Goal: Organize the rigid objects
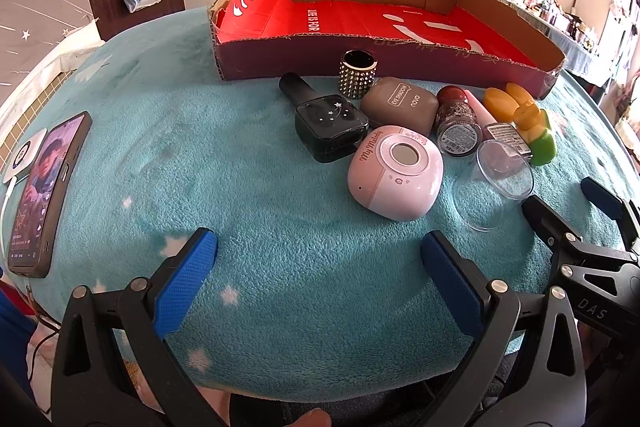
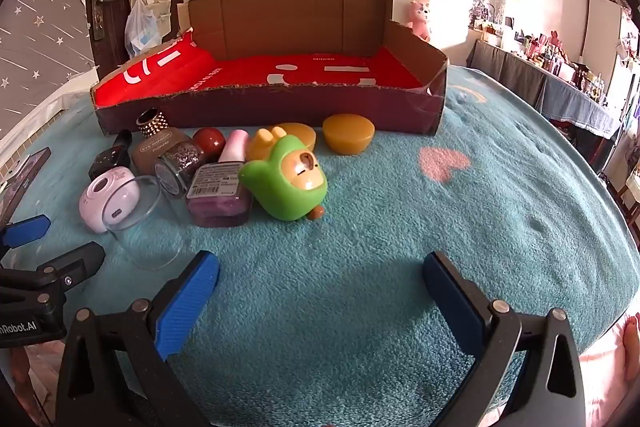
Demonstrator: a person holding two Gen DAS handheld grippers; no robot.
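Note:
A cluster of small objects lies on the teal blanket in front of a cardboard box [image 1: 256,63] with a red floor. I see a pink My Melody case [image 1: 394,173], a black bottle [image 1: 326,123], a studded cup [image 1: 358,73], an eyeshadow case [image 1: 400,105], a glitter jar [image 1: 458,125], a clear plastic cup [image 1: 490,187] on its side and a green toy [image 2: 286,183]. Two yellow pucks [image 2: 348,133] lie by the box wall. My left gripper [image 1: 318,267] is open and empty, short of the pink case. My right gripper [image 2: 320,287] is open and empty, short of the green toy.
A phone [image 1: 44,195] with a lit screen and a white charger [image 1: 26,155] lie at the blanket's left edge. The box [image 2: 272,105] stands at the back with its front wall low. A cluttered shelf runs along the right wall.

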